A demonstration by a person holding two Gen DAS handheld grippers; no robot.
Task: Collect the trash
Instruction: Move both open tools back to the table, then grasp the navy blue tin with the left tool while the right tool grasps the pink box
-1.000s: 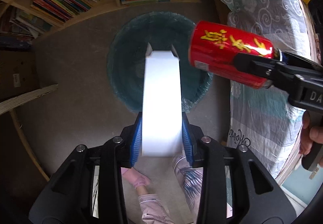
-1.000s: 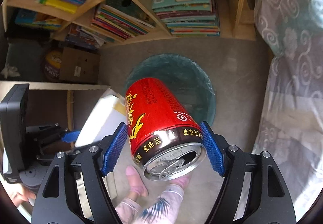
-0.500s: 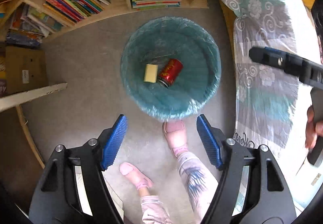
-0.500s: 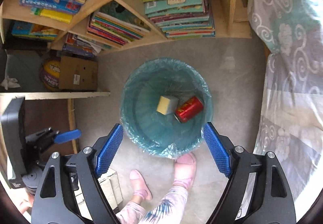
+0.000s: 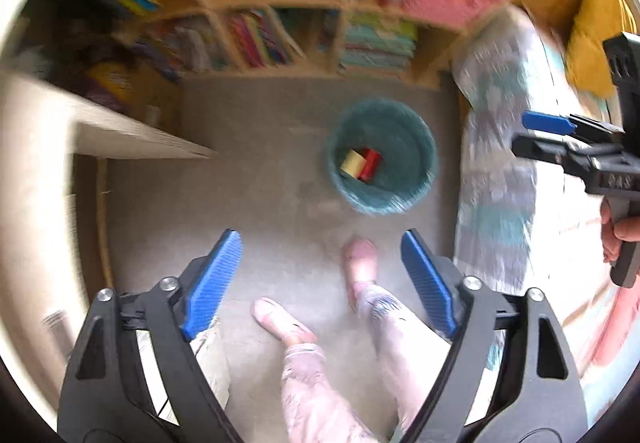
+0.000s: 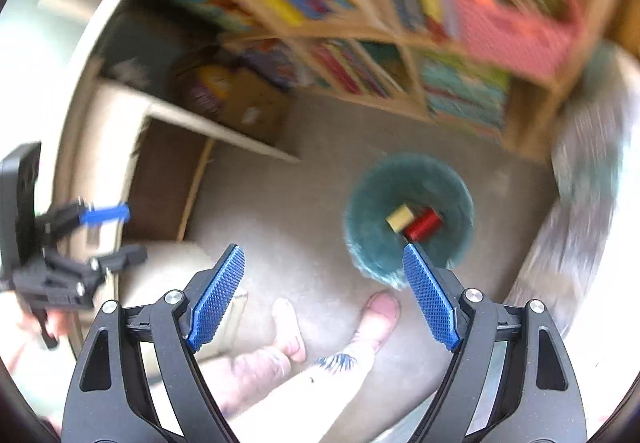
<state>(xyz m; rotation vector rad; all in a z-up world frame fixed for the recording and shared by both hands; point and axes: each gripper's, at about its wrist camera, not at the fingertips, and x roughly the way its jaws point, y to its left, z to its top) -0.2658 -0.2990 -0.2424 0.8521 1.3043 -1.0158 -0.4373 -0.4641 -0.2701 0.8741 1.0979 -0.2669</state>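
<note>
Both views blurred. The bookshelf (image 5: 320,23) fills the top of each view, books stacked and upright in its compartments; only my right wrist view shows the brown cardboard box (image 6: 256,107) on the floor at its low end. Grey floor (image 5: 260,183) across the middle. Patterned bedding (image 5: 496,163) runs down the right side; my left wrist view shows its full length and a yellow cushion (image 5: 596,23) above it, the right wrist view only its edge. A pale board edge (image 5: 132,139) juts in from the left in both. The teal-lined trash bin (image 5: 382,155) stands on the floor between board and bedding, open top toward me. My legs in pale patterned trousers (image 5: 316,375) and two pink-slippered feet (image 5: 360,255) are below it, the nearer toe just beside the bin's rim. My left gripper (image 5: 322,279) has jaws standing wide apart, having just been opening, with nothing between them but floor and feet far below. My right gripper (image 6: 324,291) is likewise spread and empty; its jaws were opening a moment back. Each camera catches the other tool from the side: left view shows the right one at the far right edge with fingers on its handle, right view shows the left one at the far left. Inside the bin lie the red can (image 5: 371,163) on its side and the pale yellow block (image 5: 352,164), touching each other.
</note>
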